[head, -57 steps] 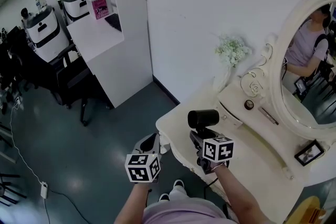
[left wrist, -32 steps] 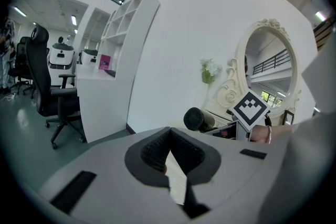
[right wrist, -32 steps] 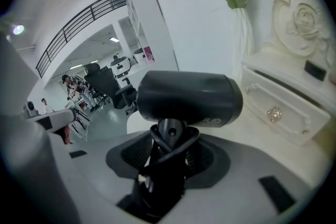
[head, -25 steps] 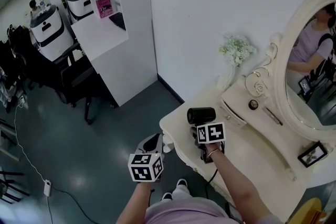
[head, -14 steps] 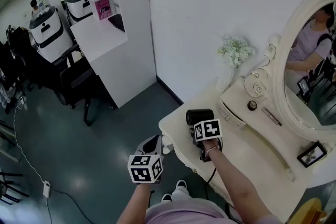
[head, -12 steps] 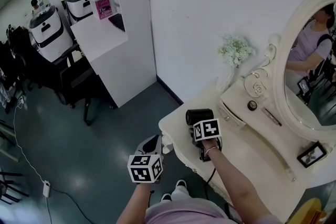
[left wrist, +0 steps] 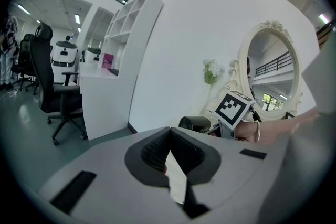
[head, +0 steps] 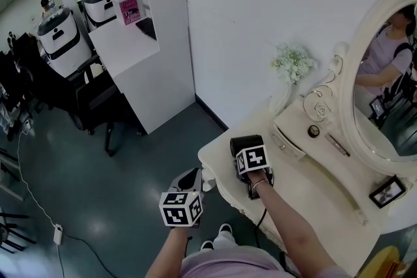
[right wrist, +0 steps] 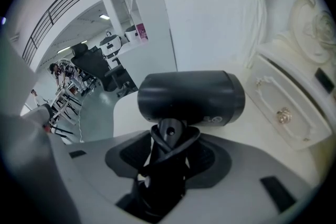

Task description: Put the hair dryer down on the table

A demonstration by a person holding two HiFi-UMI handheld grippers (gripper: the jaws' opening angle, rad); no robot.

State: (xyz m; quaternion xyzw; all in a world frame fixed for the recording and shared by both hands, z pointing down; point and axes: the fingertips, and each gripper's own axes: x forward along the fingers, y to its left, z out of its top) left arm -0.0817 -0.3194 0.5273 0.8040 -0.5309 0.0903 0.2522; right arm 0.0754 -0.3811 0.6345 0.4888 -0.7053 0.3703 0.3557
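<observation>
The black hair dryer is held over the left end of the cream dressing table. My right gripper is shut on its handle, and the marker cube hides part of the barrel in the head view. In the right gripper view the barrel lies crosswise above the jaws, the handle and its wound cord clamped in my right gripper. Whether the dryer touches the tabletop cannot be told. My left gripper hangs beside the table's left edge over the floor, in its own view shut and holding nothing.
A small drawer unit stands just right of the dryer under the oval mirror. A vase of white flowers is at the wall, a photo frame at the far right. White shelving and office chairs are to the left.
My right gripper has carried the hair dryer a little lower and to the left over the table's left end. The left gripper has stayed where it was.
</observation>
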